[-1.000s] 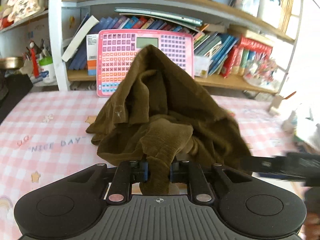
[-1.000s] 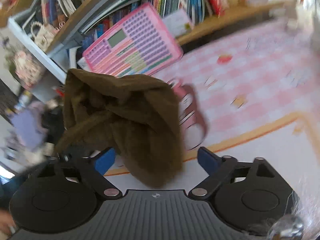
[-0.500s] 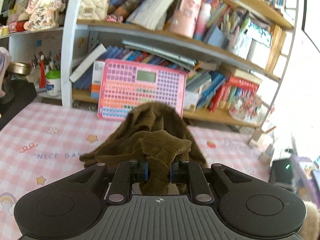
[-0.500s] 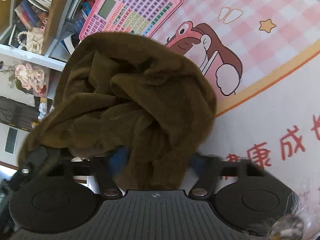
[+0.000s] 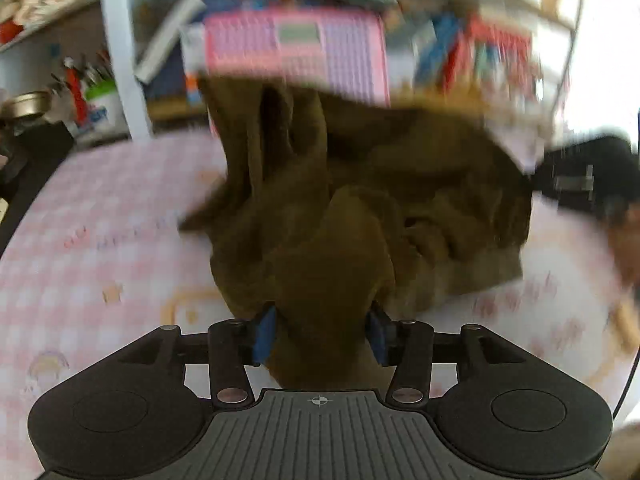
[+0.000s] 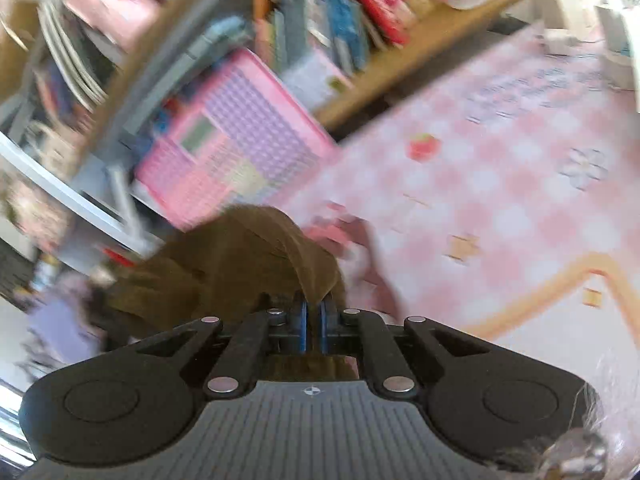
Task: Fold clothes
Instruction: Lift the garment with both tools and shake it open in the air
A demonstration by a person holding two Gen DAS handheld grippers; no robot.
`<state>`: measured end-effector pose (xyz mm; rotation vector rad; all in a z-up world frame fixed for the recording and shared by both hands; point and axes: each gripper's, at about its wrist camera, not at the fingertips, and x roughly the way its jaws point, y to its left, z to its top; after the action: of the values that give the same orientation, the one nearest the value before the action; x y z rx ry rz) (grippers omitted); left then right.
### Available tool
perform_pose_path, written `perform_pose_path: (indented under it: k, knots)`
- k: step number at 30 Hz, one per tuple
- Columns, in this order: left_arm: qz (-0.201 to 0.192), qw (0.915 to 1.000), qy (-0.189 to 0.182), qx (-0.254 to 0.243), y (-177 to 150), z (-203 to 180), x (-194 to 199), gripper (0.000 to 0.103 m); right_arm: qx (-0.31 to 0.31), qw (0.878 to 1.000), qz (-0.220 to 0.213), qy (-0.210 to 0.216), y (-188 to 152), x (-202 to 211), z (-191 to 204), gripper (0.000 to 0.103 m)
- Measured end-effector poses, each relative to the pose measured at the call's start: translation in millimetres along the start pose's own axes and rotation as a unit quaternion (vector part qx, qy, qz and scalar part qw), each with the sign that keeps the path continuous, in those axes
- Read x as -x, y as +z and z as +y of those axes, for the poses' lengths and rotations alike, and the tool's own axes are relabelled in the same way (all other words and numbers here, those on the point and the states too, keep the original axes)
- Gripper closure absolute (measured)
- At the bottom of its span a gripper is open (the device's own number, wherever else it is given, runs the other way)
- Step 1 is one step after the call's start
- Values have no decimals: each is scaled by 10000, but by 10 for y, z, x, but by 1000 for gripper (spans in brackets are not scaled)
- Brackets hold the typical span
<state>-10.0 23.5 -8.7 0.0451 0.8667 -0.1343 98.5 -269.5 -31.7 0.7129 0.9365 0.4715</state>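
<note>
The brown cloth [image 5: 320, 208] hangs bunched up above the pink checked table [image 5: 100, 216], in front of the pink toy keyboard [image 5: 296, 52]. The left gripper [image 5: 320, 334] has its blue fingers part way apart with cloth between them. The right gripper [image 6: 313, 320] pinches the cloth's edge, fingers nearly together.

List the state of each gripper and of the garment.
left gripper: fingers apart, brown cloth bunched between them.
right gripper: shut on the brown garment's edge.
brown garment: crumpled, unfolded, lifted between both grippers.
pink keyboard toy: upright against the shelf.
</note>
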Motion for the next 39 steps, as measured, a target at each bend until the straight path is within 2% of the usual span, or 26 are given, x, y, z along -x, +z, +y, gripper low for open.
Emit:
perform_pose_path:
  k: [3, 5, 6, 7, 8, 11, 13, 17, 22, 29, 34, 36, 38, 39]
  knots:
    - [90, 9999, 71, -2, -114, -88, -38, 46, 126, 9996, -56, -237, 4, 46, -55, 96]
    - [86, 9999, -10, 144, -143, -75, -15, 45, 210, 9990, -93, -396, 7, 76, -91, 90]
    - [80, 9998, -31, 201, -158, -55, 5, 44, 252, 9985, -112, -475, 9, 92, -110, 83]
    - [62, 9997, -31, 252, -183, -37, 32, 43, 293, 9980, -130, -554, 10, 107, -128, 70]
    - [46, 9995, -29, 302, -204, -16, 60, 42, 335, 9973, -149, -633, 11, 122, -146, 64]
    - [20, 9984, -20, 573, -251, 80, 121, 39, 463, 9950, -201, -865, 14, 167, -200, 61]
    - [-6, 9958, -129, 907, -296, 166, 139, 37, 629, 9942, -78, -870, -64, 152, -188, 57]
    - [38, 9794, -560, 1941, -398, 358, 86, 35, 924, 9921, 116, -838, -153, 83, -147, 52]
    - [89, 9486, -993, 3005, -508, 531, -112, 32, 1295, 9878, 225, -840, -154, -52, -96, 50]
    - [147, 9237, -1271, 3611, -532, 564, -347, 33, 1511, 9842, 442, -806, -131, -239, -80, 49]
    - [251, 9209, -1551, 3568, -514, 593, -408, 39, 1425, 9855, 434, -814, -148, -255, -70, 50]
    - [292, 9215, -1647, 3504, -496, 616, -435, 76, 1378, 9863, 395, -815, -163, -252, -69, 54]
    - [345, 9258, -1744, 3336, -451, 644, -445, 87, 1348, 9868, 371, -817, -196, -259, -37, 62]
    - [346, 9286, -1789, 3232, -423, 665, -441, 90, 1334, 9870, 359, -818, -213, -263, -21, 70]
